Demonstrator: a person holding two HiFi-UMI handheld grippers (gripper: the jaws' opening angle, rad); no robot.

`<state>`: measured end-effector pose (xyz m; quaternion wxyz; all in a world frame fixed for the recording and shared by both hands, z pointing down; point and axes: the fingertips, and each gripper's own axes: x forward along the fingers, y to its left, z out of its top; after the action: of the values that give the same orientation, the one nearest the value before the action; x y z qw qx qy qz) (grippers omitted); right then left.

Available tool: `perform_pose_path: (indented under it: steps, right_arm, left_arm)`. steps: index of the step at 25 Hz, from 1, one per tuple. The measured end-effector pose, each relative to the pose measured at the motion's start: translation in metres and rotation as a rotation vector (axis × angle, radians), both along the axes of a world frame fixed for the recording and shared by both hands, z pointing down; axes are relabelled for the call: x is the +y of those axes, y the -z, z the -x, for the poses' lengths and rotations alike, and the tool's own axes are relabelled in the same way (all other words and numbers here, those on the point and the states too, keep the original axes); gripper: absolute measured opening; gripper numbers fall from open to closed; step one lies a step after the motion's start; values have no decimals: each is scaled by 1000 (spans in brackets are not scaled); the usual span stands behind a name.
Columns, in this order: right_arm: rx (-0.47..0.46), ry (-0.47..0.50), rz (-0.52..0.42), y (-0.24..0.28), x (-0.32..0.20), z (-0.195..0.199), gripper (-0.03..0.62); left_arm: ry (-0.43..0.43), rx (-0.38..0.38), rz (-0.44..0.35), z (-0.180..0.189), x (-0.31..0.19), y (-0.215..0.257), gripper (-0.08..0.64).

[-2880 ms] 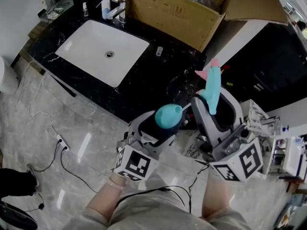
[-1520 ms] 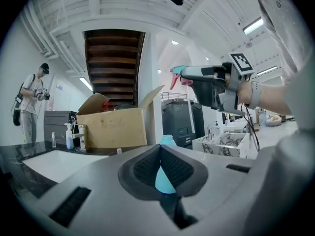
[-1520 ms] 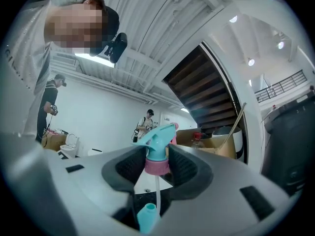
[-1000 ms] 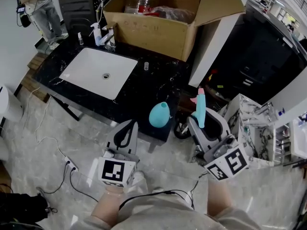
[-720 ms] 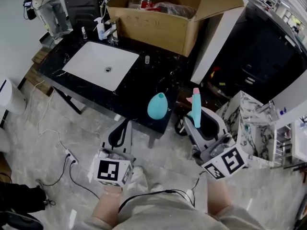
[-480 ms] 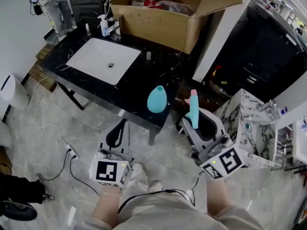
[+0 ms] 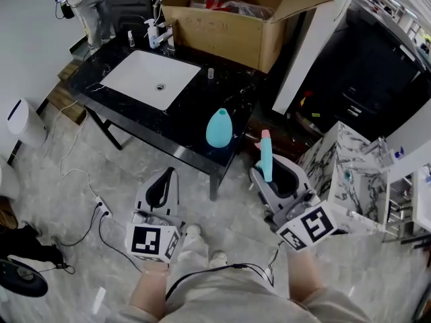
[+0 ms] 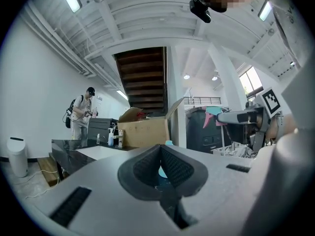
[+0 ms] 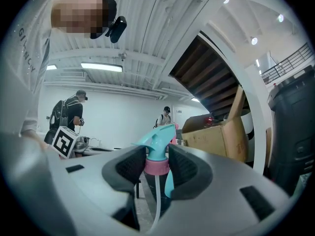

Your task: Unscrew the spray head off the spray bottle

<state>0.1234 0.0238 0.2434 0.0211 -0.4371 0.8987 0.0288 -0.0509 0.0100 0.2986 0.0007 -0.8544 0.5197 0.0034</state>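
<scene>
The right tool (image 9: 157, 163) is pinching the teal spray head (image 9: 156, 144) by its pink collar (image 9: 156, 166), pads pressing on both sides while the white dip tube (image 9: 152, 200) is hanging free below. The head is riding well apart from its bottle, off the counter's front corner. The left tool (image 8: 160, 168) is pointing level with its jaws pressed together and nothing between them. Beyond both tools, the teal bottle (image 7: 218, 128) is standing upright and headless on the black counter (image 7: 182, 123), near the front edge and well to the right of the white sink (image 7: 151, 79), with a cardboard box (image 7: 229, 29) sitting at the back.

The unscrewing is looking done, so the risks are lying in the handling. The grip is sitting on a narrow, smooth collar, and a tilt or a bump is likely to let the head twist, slip out and drop onto the tiled floor (image 7: 67, 173). The tube may be carrying liquid that is dripping onto that floor, where a power strip (image 7: 102, 209) and its cables are trailing near the person's feet. The bottle, uncapped and close to the edge, is risking a spill if either tool is swinging past it carelessly, and the closed left tool is offering nothing to steady it
</scene>
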Motion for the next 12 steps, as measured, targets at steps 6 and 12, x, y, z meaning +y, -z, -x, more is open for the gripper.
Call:
perform_pose_path:
  steps: [6,12]
  right_arm:
    - [-7,17,1,0,12,-2,150]
    - [-13,30,-1,0,21,-6,150]
  left_arm:
    - [18,-1,5,-2,13,4,5]
    - [27,-2,-1,-8,24,7,5]
